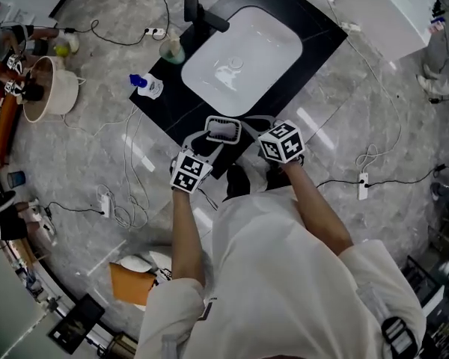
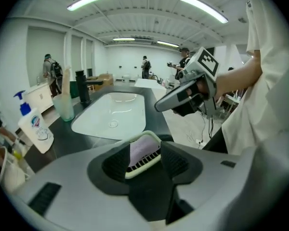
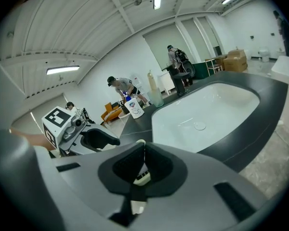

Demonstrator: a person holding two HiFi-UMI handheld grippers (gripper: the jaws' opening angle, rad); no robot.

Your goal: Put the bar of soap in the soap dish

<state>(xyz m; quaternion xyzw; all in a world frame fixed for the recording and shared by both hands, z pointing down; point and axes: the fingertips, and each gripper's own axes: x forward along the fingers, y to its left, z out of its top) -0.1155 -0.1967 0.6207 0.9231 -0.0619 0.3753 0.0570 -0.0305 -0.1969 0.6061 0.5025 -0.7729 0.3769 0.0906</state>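
Note:
A pale soap dish (image 1: 223, 119) with a slotted grille holds a lilac bar of soap (image 1: 224, 131) over the front edge of the black counter (image 1: 172, 114). My right gripper (image 1: 248, 123) comes in from the right and is shut on the dish's rim (image 3: 142, 177), which shows in the thin gap of my right gripper (image 3: 143, 150). My left gripper (image 1: 209, 142) is at the dish's left with its jaws wide. In the left gripper view the soap (image 2: 143, 147) and dish (image 2: 140, 166) lie at the tips of my left gripper (image 2: 144, 153), whose pads do not visibly press on them.
A white sink (image 1: 243, 58) fills the counter behind the dish. A black faucet (image 1: 202, 13), a greenish cup (image 1: 172, 49) and a blue-pump bottle (image 1: 148, 85) stand to its left. Cables and power strips (image 1: 363, 185) lie on the floor. A bucket (image 1: 51, 88) stands far left.

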